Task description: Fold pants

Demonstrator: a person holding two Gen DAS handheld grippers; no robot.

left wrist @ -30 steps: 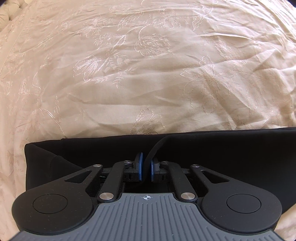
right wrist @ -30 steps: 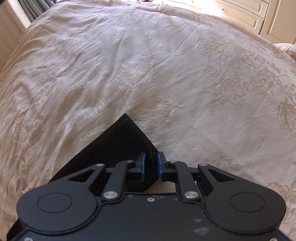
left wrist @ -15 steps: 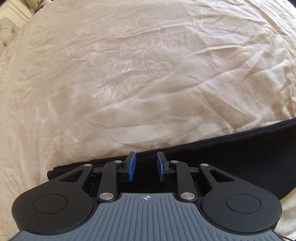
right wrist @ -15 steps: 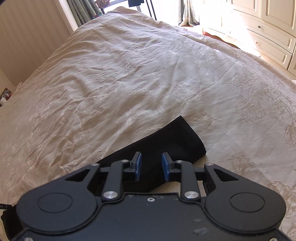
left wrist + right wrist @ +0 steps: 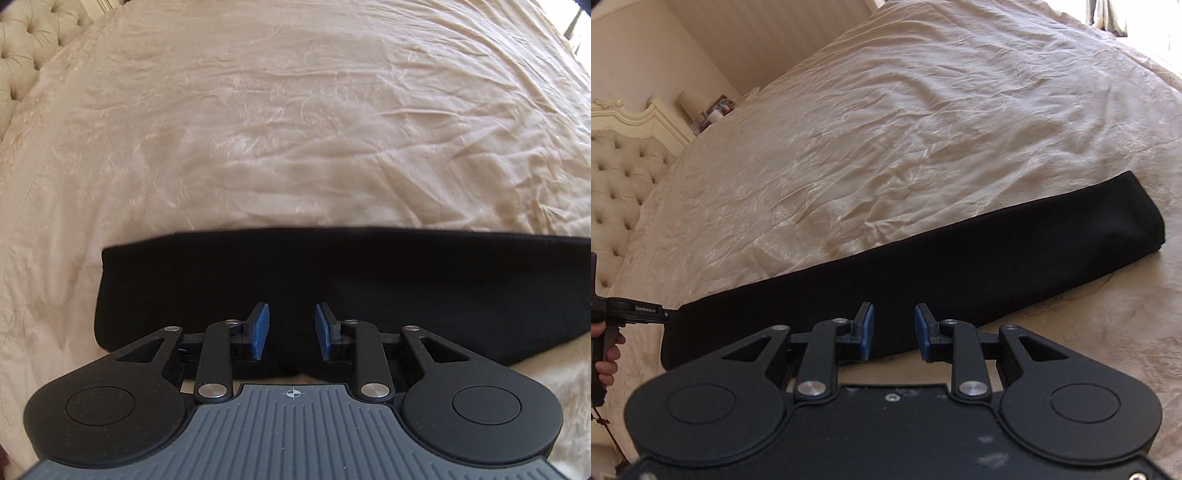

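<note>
The black pants (image 5: 923,266) lie folded into one long, narrow strip across the near part of the bed (image 5: 905,129), flat on its cream, creased cover. In the right wrist view the strip runs from the lower left up to a squared end at the right. The left tool (image 5: 291,330) hangs above the left end of the strip, its blue pads apart and nothing between them; its jaws have just been opening, and the cloth lies below, clear of the pads. The right tool (image 5: 891,330) hangs over the strip's near edge, about midway along it, also parted and empty, its jaws having just widened. At the left edge of the right wrist view a hand (image 5: 605,354) grips a black handle, probably the left tool's, though only part shows. A tufted headboard (image 5: 617,177) stands at the bed's far left.
</note>
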